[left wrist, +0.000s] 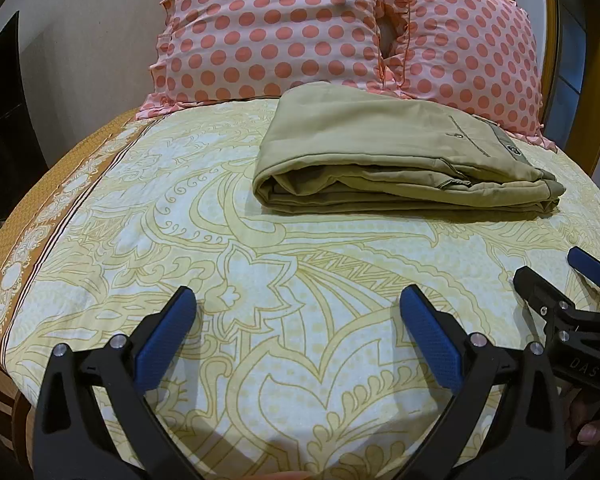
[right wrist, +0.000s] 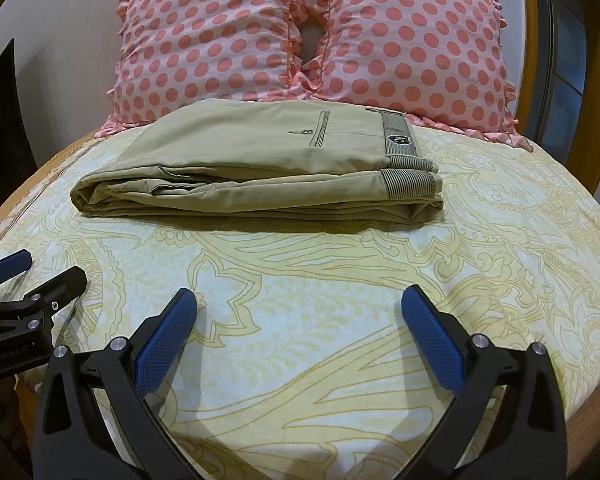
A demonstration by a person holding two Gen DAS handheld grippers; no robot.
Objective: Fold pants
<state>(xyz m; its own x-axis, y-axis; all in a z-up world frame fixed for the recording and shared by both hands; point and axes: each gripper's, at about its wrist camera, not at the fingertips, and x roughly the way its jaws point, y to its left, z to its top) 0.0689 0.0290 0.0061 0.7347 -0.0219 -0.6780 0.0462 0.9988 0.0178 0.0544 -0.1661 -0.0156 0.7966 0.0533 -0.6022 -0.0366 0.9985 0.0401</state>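
Note:
Khaki pants (left wrist: pixel 396 156) lie folded into a flat rectangular stack on the bed, in front of the pillows; they also show in the right wrist view (right wrist: pixel 260 168), with the striped waistband and a badge at the right end. My left gripper (left wrist: pixel 298 300) is open and empty, held over the sheet well short of the pants. My right gripper (right wrist: pixel 299 300) is open and empty too, also short of the pants. The right gripper's tips show at the right edge of the left wrist view (left wrist: pixel 556 276). The left gripper's tips show at the left edge of the right wrist view (right wrist: pixel 40 272).
Two pink pillows with coral dots (left wrist: pixel 300 28) (right wrist: pixel 308 40) lean against the wall behind the pants. The bed has a yellow patterned sheet (left wrist: pixel 260 264) (right wrist: pixel 340 288) with an orange border on the left. A dark object stands at far left, a wooden frame at far right.

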